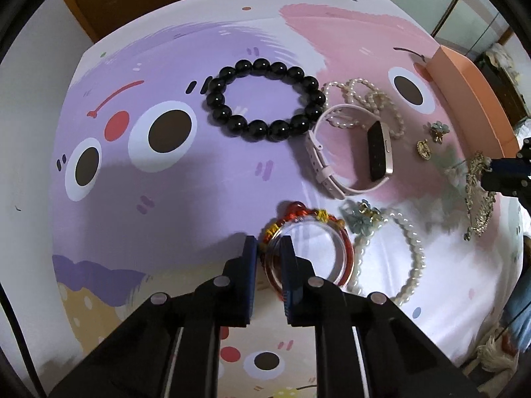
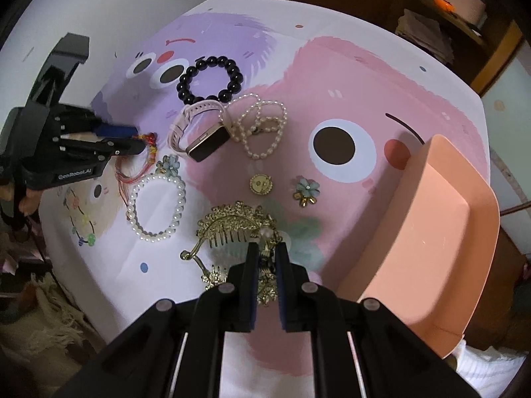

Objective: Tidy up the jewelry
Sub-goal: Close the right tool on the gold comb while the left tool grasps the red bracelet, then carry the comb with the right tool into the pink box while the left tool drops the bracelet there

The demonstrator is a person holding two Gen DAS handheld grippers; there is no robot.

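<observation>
My left gripper (image 1: 269,248) is shut on the rim of a clear bangle with red and yellow cord (image 1: 318,229), low over the cloth; it also shows in the right wrist view (image 2: 134,139). My right gripper (image 2: 267,255) is shut on a gold comb hairpiece (image 2: 229,224), which also shows in the left wrist view (image 1: 478,199). A black bead bracelet (image 1: 265,99), a pink smart band (image 1: 351,152), a pearl necklace (image 1: 368,99) and a pearl bracelet with a blue flower (image 1: 391,248) lie on the cloth. A gold round brooch (image 2: 261,184) and a blue flower brooch (image 2: 307,189) lie near the middle.
A peach-orange tray (image 2: 431,229) stands at the table's right edge, also in the left wrist view (image 1: 471,93). The table is covered by a purple and pink cartoon cloth (image 1: 166,199). Wooden furniture (image 1: 132,0) stands behind the table.
</observation>
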